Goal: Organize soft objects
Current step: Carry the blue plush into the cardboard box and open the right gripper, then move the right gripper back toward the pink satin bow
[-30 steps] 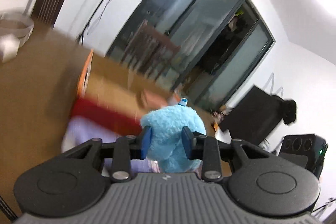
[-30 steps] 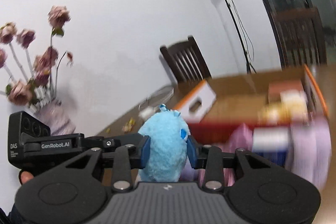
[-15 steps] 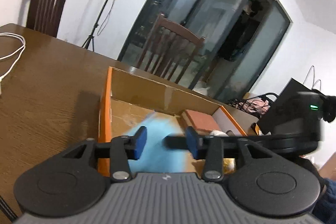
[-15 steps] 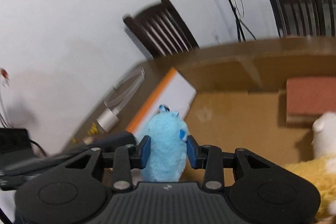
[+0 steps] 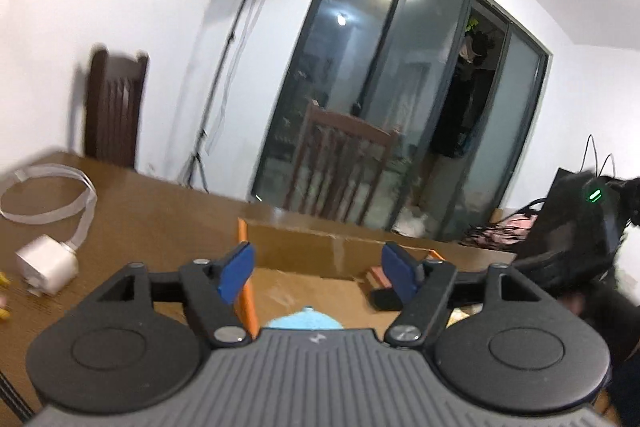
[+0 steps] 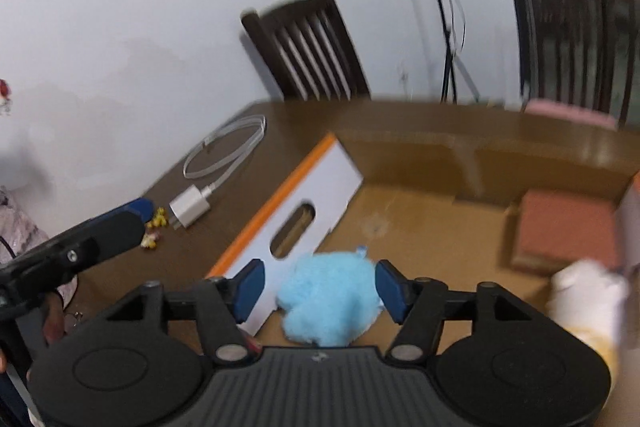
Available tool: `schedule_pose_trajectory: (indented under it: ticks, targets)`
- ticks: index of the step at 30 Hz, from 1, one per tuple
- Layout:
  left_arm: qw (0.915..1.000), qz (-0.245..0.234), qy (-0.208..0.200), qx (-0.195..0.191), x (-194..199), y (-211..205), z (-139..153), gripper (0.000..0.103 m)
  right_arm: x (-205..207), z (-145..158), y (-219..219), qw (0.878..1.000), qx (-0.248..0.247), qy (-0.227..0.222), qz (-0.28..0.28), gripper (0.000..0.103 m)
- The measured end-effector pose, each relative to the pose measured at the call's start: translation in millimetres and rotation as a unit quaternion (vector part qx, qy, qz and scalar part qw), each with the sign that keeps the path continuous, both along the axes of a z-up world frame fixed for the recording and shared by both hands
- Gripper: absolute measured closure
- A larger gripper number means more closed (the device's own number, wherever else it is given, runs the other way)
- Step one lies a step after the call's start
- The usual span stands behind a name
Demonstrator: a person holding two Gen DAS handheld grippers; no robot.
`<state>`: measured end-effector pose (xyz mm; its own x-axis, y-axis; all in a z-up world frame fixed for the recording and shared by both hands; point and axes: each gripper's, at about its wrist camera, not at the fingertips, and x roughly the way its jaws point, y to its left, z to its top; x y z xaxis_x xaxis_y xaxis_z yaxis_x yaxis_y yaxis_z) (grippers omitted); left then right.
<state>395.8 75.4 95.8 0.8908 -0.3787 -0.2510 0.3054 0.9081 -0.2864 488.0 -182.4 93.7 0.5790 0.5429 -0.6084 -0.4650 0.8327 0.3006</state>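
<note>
A fluffy blue plush toy (image 6: 328, 299) lies blurred in the near left corner of the open cardboard box (image 6: 400, 211), beside its white flap with the orange edge. My right gripper (image 6: 320, 286) hovers over it with its jaws opening. The toy sits between the blue pads, and a gap shows beside the left pad (image 6: 250, 285). My left gripper (image 5: 318, 275) is above the box's left edge with its jaws opening and nothing between them. Only the toy's top (image 5: 306, 321) peeks out under its body. One left finger (image 6: 104, 231) shows at the left of the right wrist view.
In the box are a reddish-brown block (image 6: 568, 235) and a white and yellow plush (image 6: 584, 291). A white charger (image 6: 190, 211) with coiled cable and small yellow bits (image 6: 154, 231) lie on the wooden table (image 5: 160, 219). Dark chairs (image 5: 116, 111) stand behind.
Both grippers held the blue toy a second ago. The left let go first and drew back, then the right opened over the box. The toy now lies low in the box.
</note>
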Motion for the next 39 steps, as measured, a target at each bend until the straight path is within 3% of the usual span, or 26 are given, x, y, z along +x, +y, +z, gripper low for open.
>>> schedule_pose_trajectory:
  ticks: [4, 9, 14, 16, 19, 23, 27, 32, 35, 39]
  targets:
    - [0.9976, 0.038, -0.035, 0.047, -42, -2, 15, 0.018, -47, 45, -22, 0.995, -0.033, -0.088, -0.023, 0.029]
    - [0.9934, 0.047, -0.064, 0.083, -96, -3, 30, 0.008, -125, 79, -59, 0.977, -0.042, -0.187, -0.089, 0.017]
    - [0.9872, 0.060, -0.098, 0.111, -151, -13, 36, 0.001, -200, 81, -83, 0.959, -0.036, -0.250, -0.132, 0.008]
    - [0.9849, 0.063, -0.109, 0.119, -172, -20, 34, 0.000, -228, 78, -88, 0.947, -0.041, -0.279, -0.154, 0.000]
    - [0.9821, 0.066, -0.120, 0.129, -202, -33, 28, 0.000, -265, 67, -91, 0.933, -0.043, -0.313, -0.171, 0.000]
    - [0.9806, 0.067, -0.124, 0.136, -238, -44, 14, 0.000, -302, 46, -89, 0.932, -0.040, -0.321, -0.165, 0.000]
    - [0.9841, 0.076, -0.100, 0.126, -263, -47, -5, 0.000, -335, 19, -93, 0.938, -0.014, -0.308, -0.157, 0.000]
    - [0.9863, 0.093, -0.042, 0.130, -270, -43, -34, 0.000, -359, -19, -92, 0.951, -0.006, -0.271, -0.146, 0.000]
    - [0.9876, 0.086, -0.019, 0.130, -272, -42, -46, 0.000, -377, -39, -82, 0.949, -0.027, -0.276, -0.152, 0.000]
    - [0.9890, 0.071, -0.006, 0.129, -265, -44, -57, 0.000, -384, -54, -77, 0.955, -0.024, -0.259, -0.145, 0.000]
